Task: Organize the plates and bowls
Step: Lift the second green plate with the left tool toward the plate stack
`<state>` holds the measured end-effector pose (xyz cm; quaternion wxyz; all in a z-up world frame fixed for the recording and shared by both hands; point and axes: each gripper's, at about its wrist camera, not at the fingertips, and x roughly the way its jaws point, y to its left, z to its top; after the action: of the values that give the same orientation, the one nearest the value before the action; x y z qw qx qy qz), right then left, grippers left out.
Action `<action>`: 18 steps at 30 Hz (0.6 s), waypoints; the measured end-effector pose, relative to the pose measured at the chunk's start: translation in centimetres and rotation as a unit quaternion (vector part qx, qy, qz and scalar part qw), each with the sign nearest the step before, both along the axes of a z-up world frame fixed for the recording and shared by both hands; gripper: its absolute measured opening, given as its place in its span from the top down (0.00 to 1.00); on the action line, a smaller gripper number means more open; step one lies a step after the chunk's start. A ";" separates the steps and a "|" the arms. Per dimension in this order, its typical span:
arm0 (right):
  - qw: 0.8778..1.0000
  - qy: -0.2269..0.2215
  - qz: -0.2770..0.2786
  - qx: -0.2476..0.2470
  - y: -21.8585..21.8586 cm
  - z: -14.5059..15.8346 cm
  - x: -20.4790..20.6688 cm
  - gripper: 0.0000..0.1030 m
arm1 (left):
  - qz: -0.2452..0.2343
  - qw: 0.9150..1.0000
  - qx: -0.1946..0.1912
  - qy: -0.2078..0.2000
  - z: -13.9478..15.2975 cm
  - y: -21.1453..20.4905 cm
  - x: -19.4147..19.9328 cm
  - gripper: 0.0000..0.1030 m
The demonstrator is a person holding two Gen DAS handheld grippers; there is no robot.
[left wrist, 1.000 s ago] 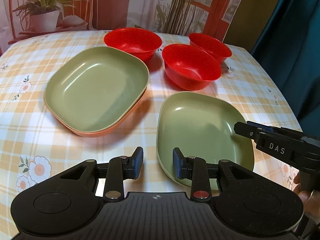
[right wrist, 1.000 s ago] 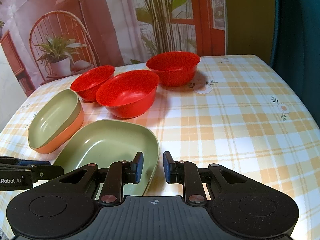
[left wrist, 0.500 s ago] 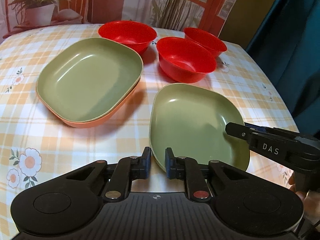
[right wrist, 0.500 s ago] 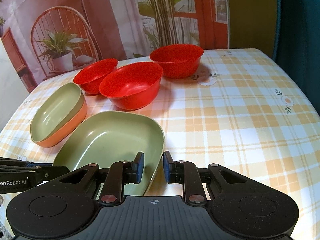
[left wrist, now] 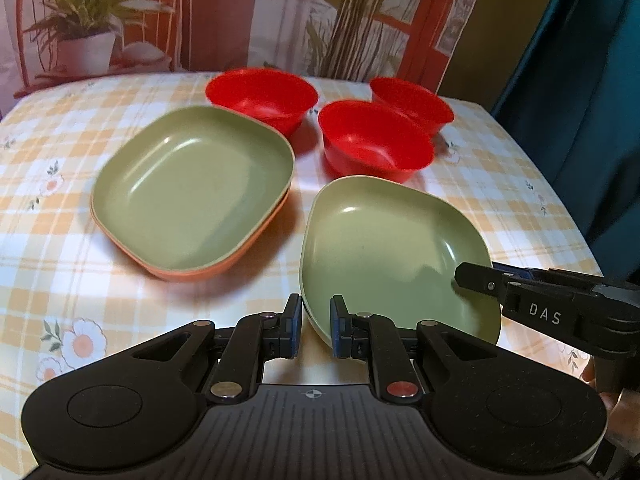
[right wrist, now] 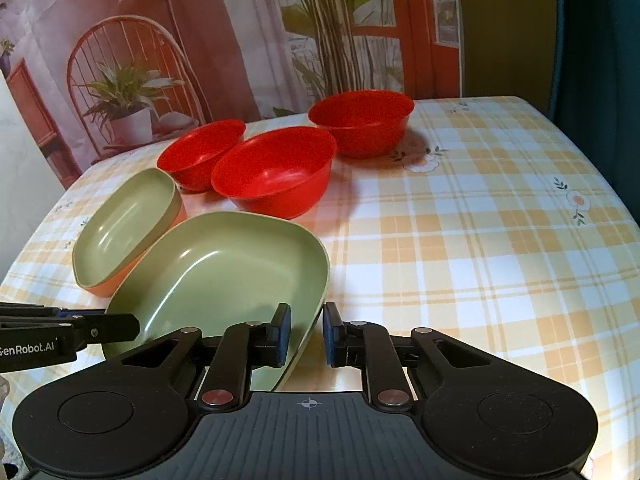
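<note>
A loose green plate (left wrist: 384, 248) is held by both grippers and lifted, tilted, off the table. My left gripper (left wrist: 314, 326) is shut on its near left rim. My right gripper (right wrist: 304, 334) is shut on its right rim; it also shows in the left wrist view (left wrist: 472, 280). A second green plate (left wrist: 192, 188) sits nested in an orange plate (left wrist: 192, 274) to the left. Three red bowls (left wrist: 376, 140) (left wrist: 260, 96) (left wrist: 412, 100) stand apart behind the plates. The loose plate (right wrist: 216, 276) and the stack (right wrist: 124, 224) also show in the right wrist view.
The table has a yellow checked cloth (right wrist: 480, 240) with flower prints. A printed backdrop with a chair and plants (right wrist: 132, 92) stands behind the far edge. A dark teal curtain (left wrist: 580, 100) hangs at the right.
Both grippers have closed on the loose green plate's rims. The plate has risen and tilted off the table. The other dishes have not moved.
</note>
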<state>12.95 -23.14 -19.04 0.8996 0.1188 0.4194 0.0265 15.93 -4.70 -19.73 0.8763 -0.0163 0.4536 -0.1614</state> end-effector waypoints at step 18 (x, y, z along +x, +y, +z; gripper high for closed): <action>1.000 -0.024 0.012 0.006 1.5 3.1 0.4 0.85 | 0.010 0.999 -0.011 -0.042 2.7 1.8 -0.2 0.85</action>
<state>13.36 -21.62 -15.97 0.9084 0.1188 0.3986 0.0427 15.74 -2.85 -17.01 0.8960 -0.0238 0.4144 -0.1577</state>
